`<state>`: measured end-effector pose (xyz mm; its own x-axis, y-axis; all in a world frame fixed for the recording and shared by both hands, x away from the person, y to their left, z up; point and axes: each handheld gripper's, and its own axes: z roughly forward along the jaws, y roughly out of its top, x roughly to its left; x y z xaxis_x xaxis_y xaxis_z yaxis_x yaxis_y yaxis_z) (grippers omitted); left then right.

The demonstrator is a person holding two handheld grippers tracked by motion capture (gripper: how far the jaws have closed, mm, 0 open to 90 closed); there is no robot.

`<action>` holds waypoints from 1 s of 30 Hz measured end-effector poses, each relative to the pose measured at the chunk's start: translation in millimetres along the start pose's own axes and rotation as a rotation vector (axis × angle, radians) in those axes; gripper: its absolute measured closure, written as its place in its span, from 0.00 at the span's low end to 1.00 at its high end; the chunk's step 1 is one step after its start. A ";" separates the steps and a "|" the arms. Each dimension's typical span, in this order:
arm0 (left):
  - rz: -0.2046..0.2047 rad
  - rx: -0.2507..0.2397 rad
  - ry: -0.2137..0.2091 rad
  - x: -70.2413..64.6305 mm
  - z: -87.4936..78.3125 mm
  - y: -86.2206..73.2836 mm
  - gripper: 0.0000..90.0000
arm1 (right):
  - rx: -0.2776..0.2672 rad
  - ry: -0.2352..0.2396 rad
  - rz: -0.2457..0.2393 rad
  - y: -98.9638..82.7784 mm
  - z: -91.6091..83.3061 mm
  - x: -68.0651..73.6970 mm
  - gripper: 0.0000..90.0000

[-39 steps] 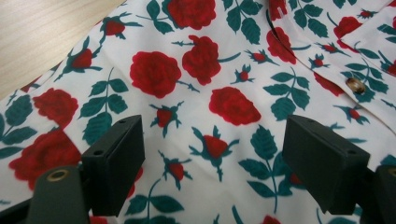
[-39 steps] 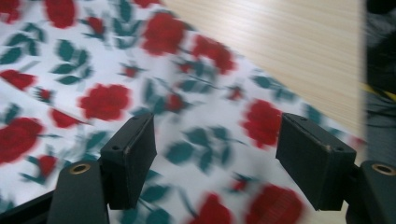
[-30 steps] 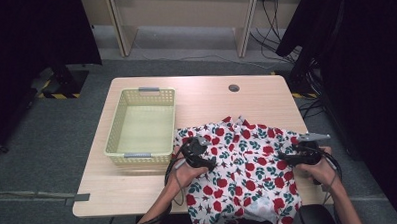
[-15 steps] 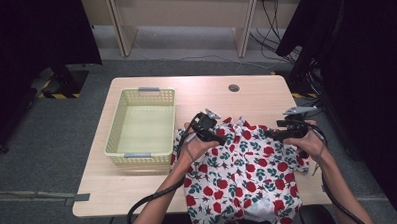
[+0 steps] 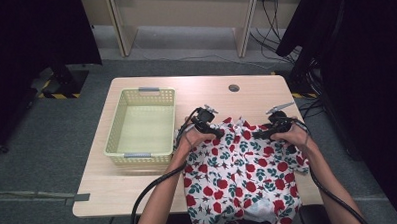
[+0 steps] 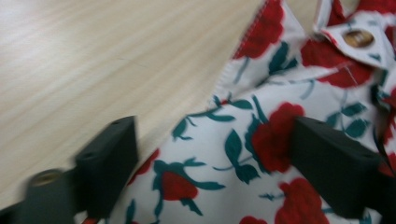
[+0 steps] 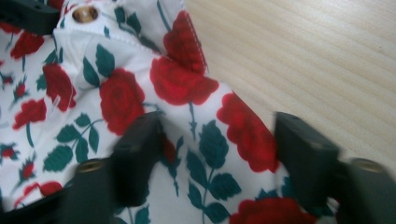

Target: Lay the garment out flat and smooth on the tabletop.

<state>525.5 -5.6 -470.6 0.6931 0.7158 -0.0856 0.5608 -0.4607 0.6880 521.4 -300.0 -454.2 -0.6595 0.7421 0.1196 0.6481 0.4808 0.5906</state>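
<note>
A white shirt (image 5: 239, 175) printed with red roses and teal leaves lies spread on the wooden table (image 5: 256, 95), and its lower part hangs over the near edge. My left gripper (image 5: 216, 131) rests at the left of the shirt's far edge, near the collar. Its jaws stand wide over the cloth (image 6: 233, 154) without pinching it (image 6: 215, 158). My right gripper (image 5: 260, 134) is at the right of that edge. Its jaws have just been closing, with a hump of cloth (image 7: 205, 135) between them, still apart (image 7: 219, 154). A brown button (image 7: 85, 14) shows on the placket.
An empty yellow-green plastic basket (image 5: 140, 155) stands on the left half of the table, close to my left hand. A round cable hole (image 5: 233, 87) sits near the far edge. Both grippers' cables trail back off the near edge. Dark curtains and grey floor surround the table.
Both hands have moved away from me and inward, from the shirt's sides to its far edge by the collar. The shirt itself has barely shifted.
</note>
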 end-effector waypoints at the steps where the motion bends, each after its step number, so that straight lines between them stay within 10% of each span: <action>1: 0.036 -0.010 0.002 -1.0 0.6 -1.7 0.29 | 0.003 -0.001 -0.020 -0.9 0.2 0.2 0.51; 9: 0.112 -0.091 -0.009 -10.0 -13.4 0.5 0.84 | -0.060 0.017 -0.088 -4.0 -14.9 9.0 0.86; 18: 0.259 -0.226 0.100 -41.2 -45.8 -23.4 0.87 | -0.225 -0.100 -0.254 -19.9 -54.5 50.8 0.86; 26: 0.344 -0.238 0.152 -66.0 -53.5 -46.9 0.87 | -0.209 -0.141 -0.368 -49.4 -48.0 83.8 0.84; 30: 0.349 -0.237 0.167 -67.1 -53.2 -49.2 0.87 | -0.194 -0.123 -0.350 -58.8 -43.7 86.6 0.84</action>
<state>427.3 -3.0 -460.3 0.7286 0.6230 0.2847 0.1740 -0.5704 0.8027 409.4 -284.4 -443.7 -0.7695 0.6051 -0.2042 0.3011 0.6258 0.7195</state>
